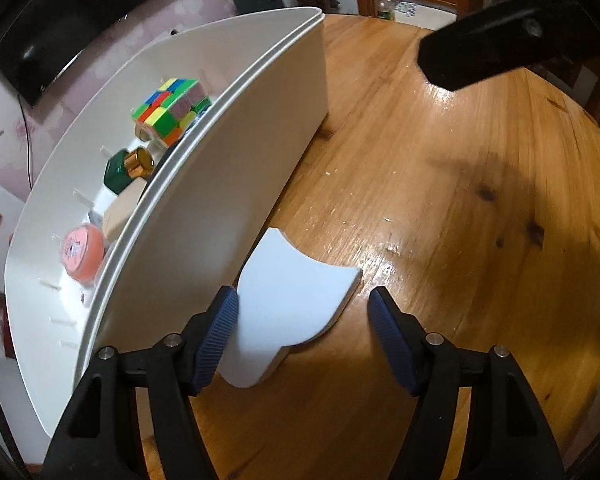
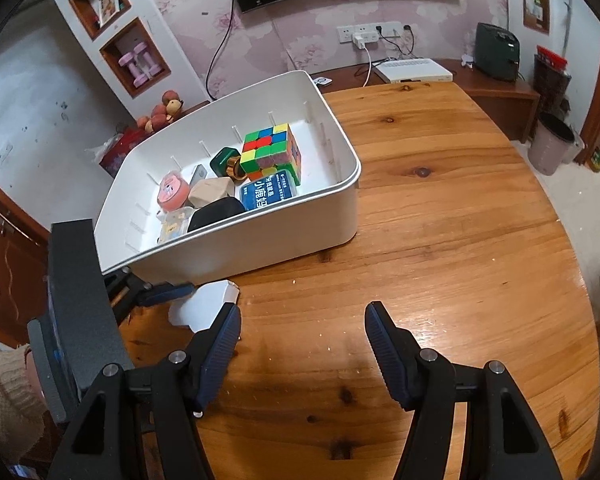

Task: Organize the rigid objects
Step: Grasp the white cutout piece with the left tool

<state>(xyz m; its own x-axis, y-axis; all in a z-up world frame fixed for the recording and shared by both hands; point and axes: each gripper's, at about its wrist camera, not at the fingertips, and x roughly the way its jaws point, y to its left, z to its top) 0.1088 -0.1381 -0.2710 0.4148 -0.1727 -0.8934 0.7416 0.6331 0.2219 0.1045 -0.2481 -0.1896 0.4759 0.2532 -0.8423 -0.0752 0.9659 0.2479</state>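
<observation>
Beside the white bin (image 1: 236, 184) on the wooden table (image 1: 460, 200), the left gripper (image 1: 304, 308) straddles a flat white block (image 1: 292, 304), fingers spread, one pad touching. Closing off-centre could skid it away. Rightward, the bin holds a puzzle cube (image 2: 271, 151), green bottle (image 2: 224, 160) and pink tin (image 2: 173, 192); the right gripper (image 2: 302, 320) hangs open, empty.

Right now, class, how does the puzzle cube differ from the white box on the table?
The puzzle cube is many-coloured; the white box is plain. The cube lies inside the white bin; the box lies outside it on the wooden table, between the fingers of the open left tool. The cube is blocky; the box is flat. Both are rigid.
</observation>
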